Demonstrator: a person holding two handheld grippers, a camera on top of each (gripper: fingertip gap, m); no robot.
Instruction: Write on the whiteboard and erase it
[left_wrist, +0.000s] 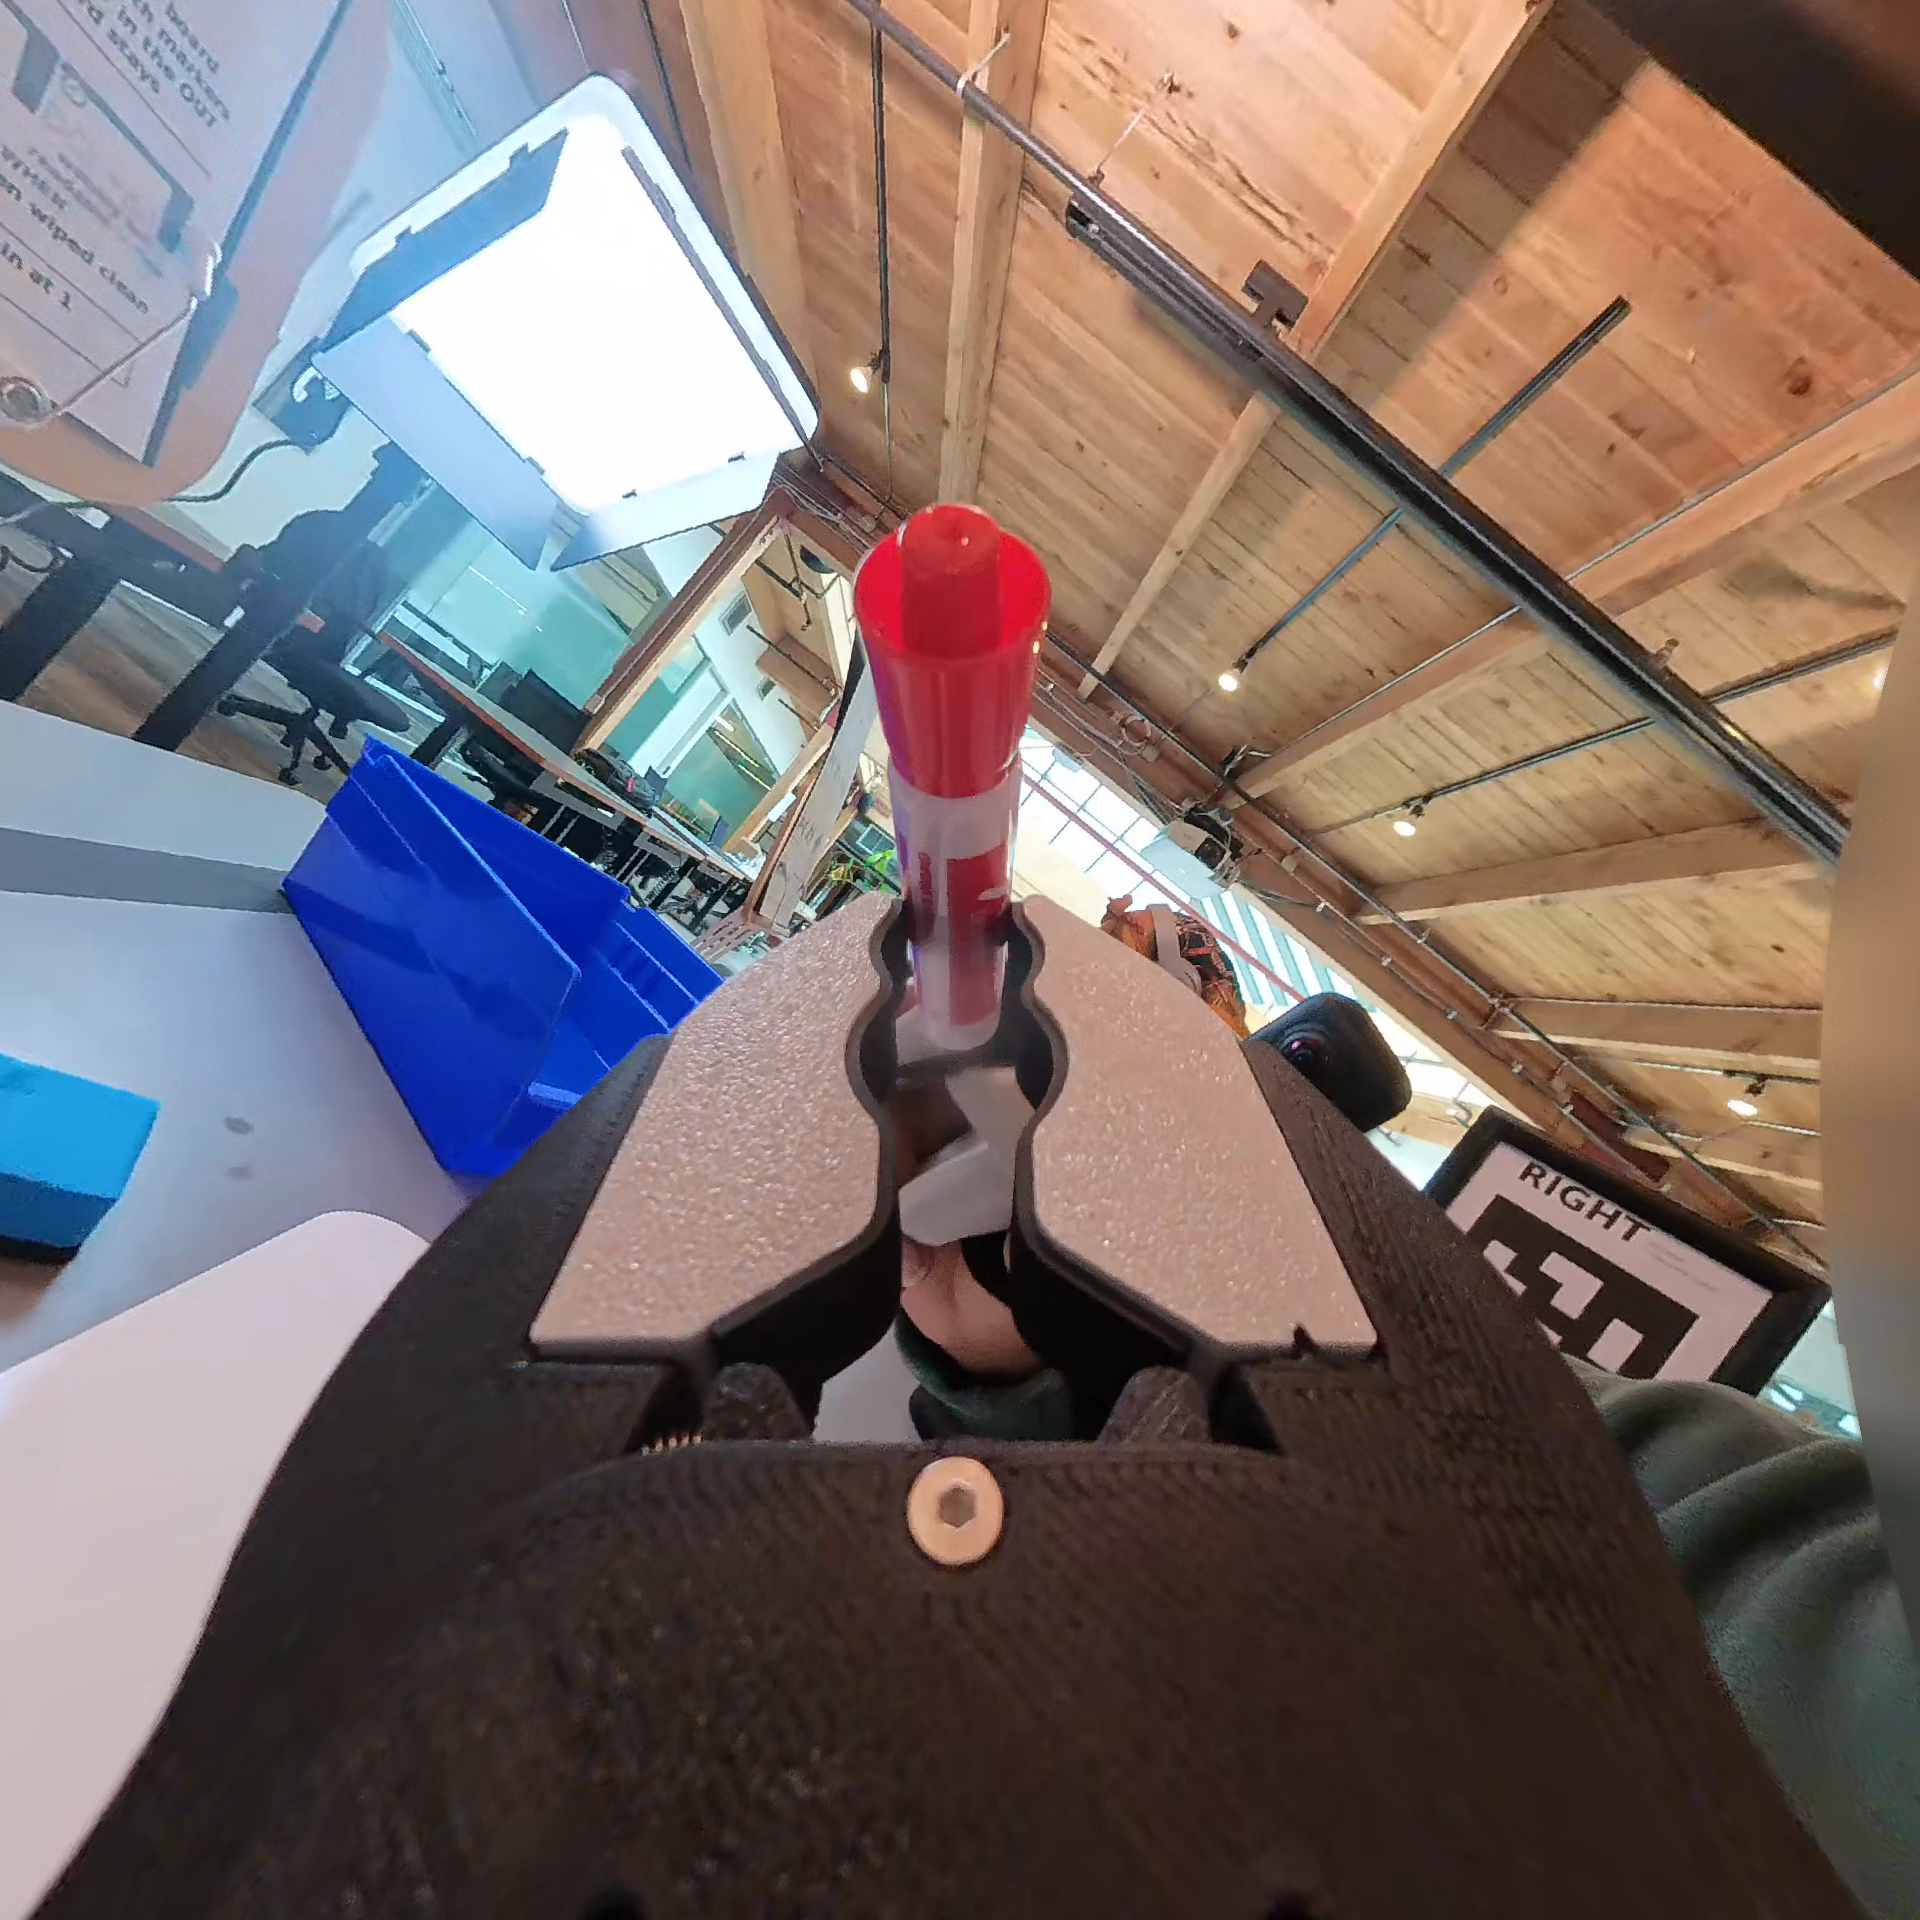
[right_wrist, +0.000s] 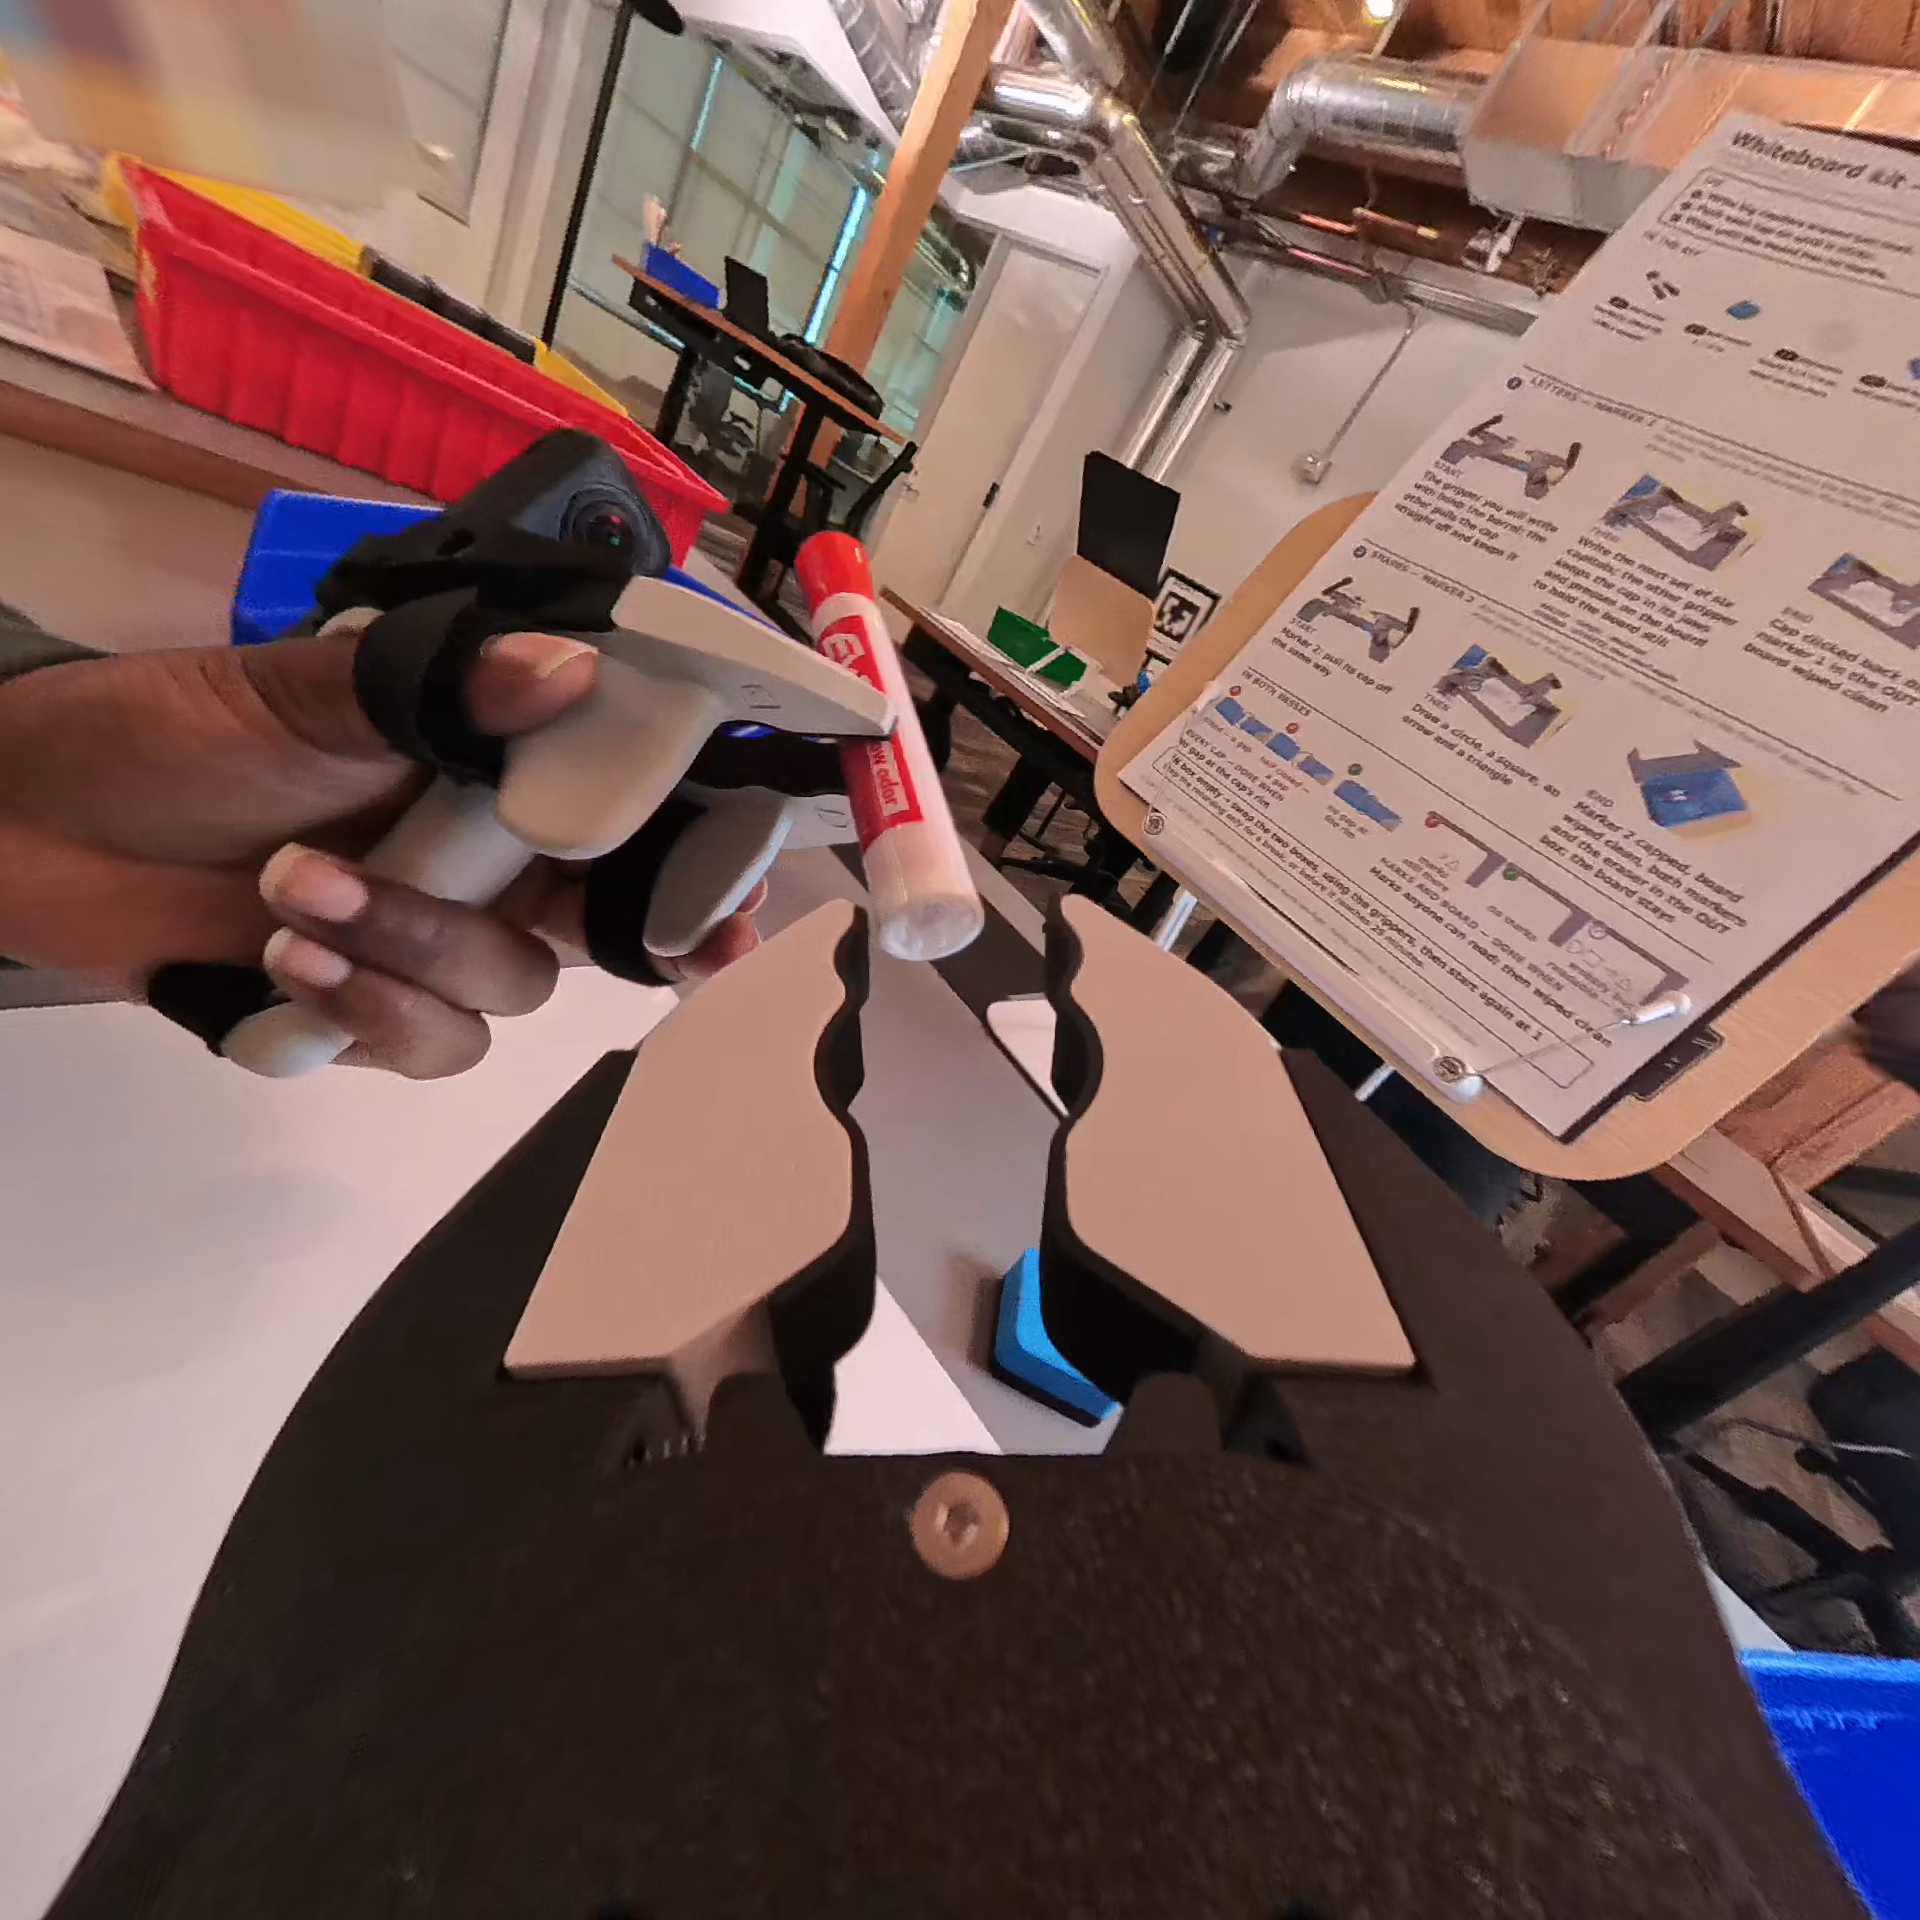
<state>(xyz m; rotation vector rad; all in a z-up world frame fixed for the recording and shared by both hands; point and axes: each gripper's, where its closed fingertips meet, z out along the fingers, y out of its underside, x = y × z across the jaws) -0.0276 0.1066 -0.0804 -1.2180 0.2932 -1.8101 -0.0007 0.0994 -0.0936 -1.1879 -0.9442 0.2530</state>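
At centre frame of the left wrist view, my left claw (left_wrist: 951, 997) pinches the marker (left_wrist: 951, 790) by its barrel, red cap (left_wrist: 951, 613) pointing up at the ceiling. The same marker (right_wrist: 883, 748) shows in the right wrist view at centre, tilted, its white butt end hanging just above the gap of my right claw (right_wrist: 956, 997), which is spread and holds nothing. The whiteboard (right_wrist: 312, 1195) lies flat on the desk at lower left of that view, and the blue eraser (right_wrist: 1039, 1340) sits on the desk behind my right claw's fingers.

The cap is on, so I judge uncapping comes next. The risk I see: my right claw is lined up with the butt, not the cap, so closing now would grab the wrong end. The left grip looks short, near the barrel's lower part, so a hard pull on the cap could twist or slide the marker out. If it drops, it may roll off the board toward the blue bin (left_wrist: 468, 977) at middle left.
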